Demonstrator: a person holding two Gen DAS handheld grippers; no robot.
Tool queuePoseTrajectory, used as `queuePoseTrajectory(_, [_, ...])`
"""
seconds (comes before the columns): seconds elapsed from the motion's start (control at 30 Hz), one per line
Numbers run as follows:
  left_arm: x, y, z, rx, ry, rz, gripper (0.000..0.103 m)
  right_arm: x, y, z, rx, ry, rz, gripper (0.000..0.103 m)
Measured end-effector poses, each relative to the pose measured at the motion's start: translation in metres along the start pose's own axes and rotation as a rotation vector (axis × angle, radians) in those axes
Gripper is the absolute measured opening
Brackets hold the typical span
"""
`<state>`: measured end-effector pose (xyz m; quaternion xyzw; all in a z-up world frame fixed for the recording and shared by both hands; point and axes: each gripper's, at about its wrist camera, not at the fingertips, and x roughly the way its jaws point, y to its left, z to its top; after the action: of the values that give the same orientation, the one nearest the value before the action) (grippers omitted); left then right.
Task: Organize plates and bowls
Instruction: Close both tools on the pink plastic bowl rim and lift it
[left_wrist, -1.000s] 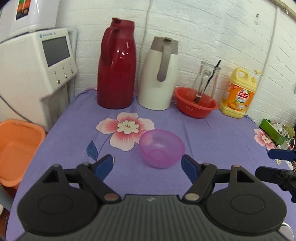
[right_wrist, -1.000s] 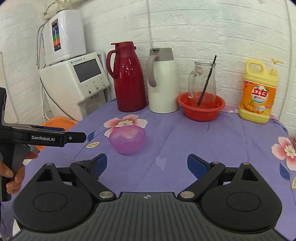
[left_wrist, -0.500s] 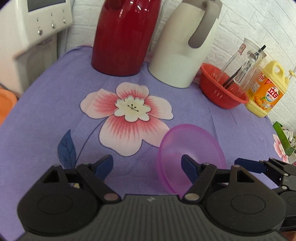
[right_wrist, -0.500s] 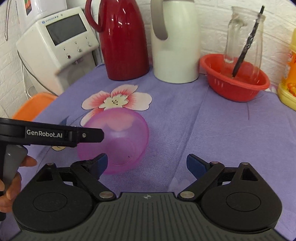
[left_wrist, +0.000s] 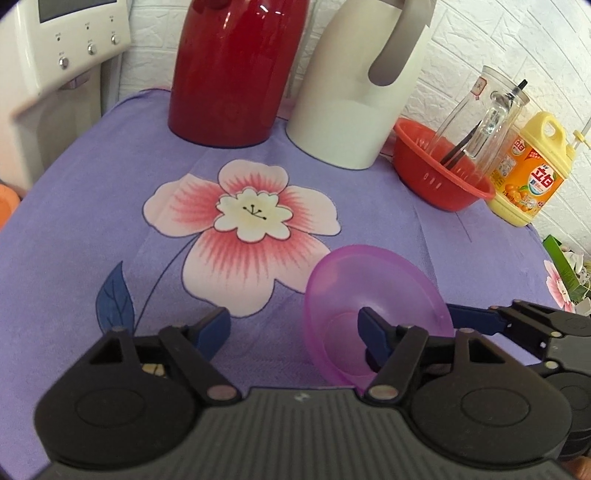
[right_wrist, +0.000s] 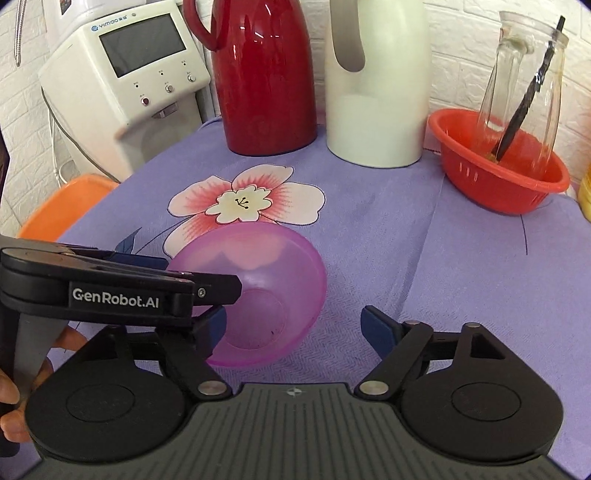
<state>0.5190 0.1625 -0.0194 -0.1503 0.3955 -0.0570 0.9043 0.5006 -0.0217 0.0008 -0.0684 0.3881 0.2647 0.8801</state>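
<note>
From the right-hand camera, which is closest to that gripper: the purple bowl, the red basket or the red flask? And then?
From the right gripper:
1. Purple bowl, at its left finger.
2. Red basket, back right.
3. Red flask, back by the wall, slightly farther.

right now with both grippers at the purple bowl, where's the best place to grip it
Pinch the thin rim wall of the purple bowl, one finger inside and one outside, coming from above on the near left side. The left gripper is closing there, its right finger already inside; the round body offers no other hold.

Home kitchen, thermos jugs, dish soap, water dispenser
</note>
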Motion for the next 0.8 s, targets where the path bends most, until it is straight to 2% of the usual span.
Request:
queuePoseTrajectory(0.03, [0.0, -0.001, 0.0, 0.002, 0.001, -0.008, 0.069, 0.002, 0.001, 0.0, -0.002, 0.004, 0.005, 0.103])
queuePoseTrajectory(0.07, [0.002, -0.003, -0.002, 0.006, 0.003, -0.016, 0.061, 0.004, 0.004, 0.0, -0.005, 0.009, 0.011, 0.103])
queuePoseTrajectory(0.1, [0.003, -0.007, -0.003, 0.023, 0.0, -0.019, 0.056, 0.007, 0.006, -0.001, -0.008, 0.017, 0.02, 0.09])
queuePoseTrajectory(0.13, [0.003, -0.01, -0.005, 0.038, -0.004, -0.02, 0.045, 0.01, 0.01, -0.002, -0.017, 0.027, 0.029, 0.079])
queuePoseTrajectory(0.2, [0.003, -0.013, -0.005, 0.016, 0.001, -0.052, 0.036, 0.01, 0.021, -0.004, -0.065, 0.012, 0.019, 0.068])
queuePoseTrajectory(0.37, [-0.004, -0.017, -0.005, 0.001, 0.025, -0.052, 0.036, 0.005, 0.019, -0.002, -0.033, 0.04, 0.025, 0.069])
queuePoseTrajectory(0.5, [-0.024, -0.03, -0.009, 0.007, 0.015, -0.065, 0.036, -0.017, 0.022, -0.006, -0.035, 0.025, 0.016, 0.069])
queuePoseTrajectory(0.67, [-0.06, -0.059, -0.025, 0.036, -0.011, -0.095, 0.036, -0.063, 0.026, -0.019, -0.039, -0.005, -0.015, 0.073])
queuePoseTrajectory(0.8, [-0.092, -0.091, -0.051, 0.068, -0.029, -0.133, 0.036, -0.11, 0.028, -0.043, -0.032, -0.03, -0.059, 0.074])
